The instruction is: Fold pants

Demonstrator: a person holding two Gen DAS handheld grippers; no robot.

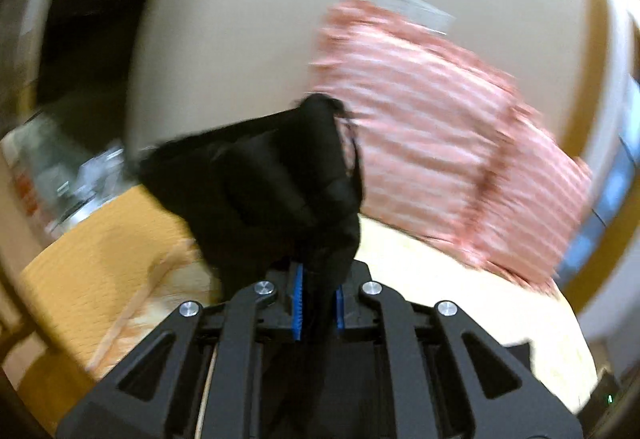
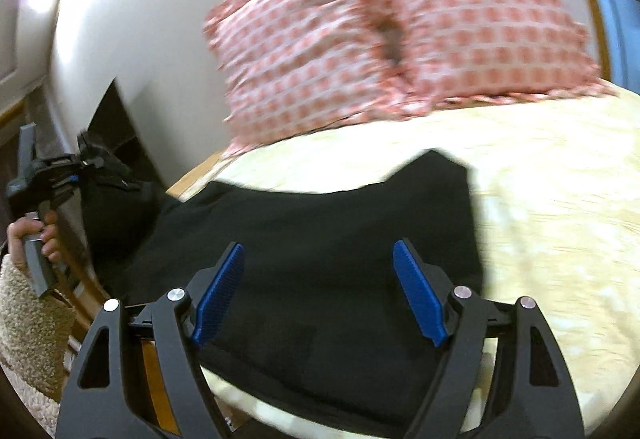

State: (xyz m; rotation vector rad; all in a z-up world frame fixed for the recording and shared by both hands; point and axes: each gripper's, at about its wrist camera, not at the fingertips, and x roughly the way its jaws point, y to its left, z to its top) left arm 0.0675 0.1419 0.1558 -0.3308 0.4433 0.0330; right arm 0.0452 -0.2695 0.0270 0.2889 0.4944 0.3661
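Black pants [image 2: 320, 219] lie spread over the near left part of a bed, with one end drawn off past the bed's left edge. That end hangs bunched [image 1: 260, 175] from my left gripper [image 1: 318, 281], which is shut on the cloth between its blue pads. The right wrist view shows the same left gripper [image 2: 90, 157] at the far left, held by a hand [image 2: 28, 235], with black cloth trailing from it. My right gripper [image 2: 318, 247] stands open low over the middle of the pants, nothing between its fingers.
Two pink checked pillows [image 2: 400, 39] lean on the wall at the head of the bed. A pale yellow bedspread [image 2: 560, 219] covers the mattress. A wooden bed frame [image 1: 100, 259] runs along the left side, with a dark opening [image 1: 92, 51] in the wall beyond.
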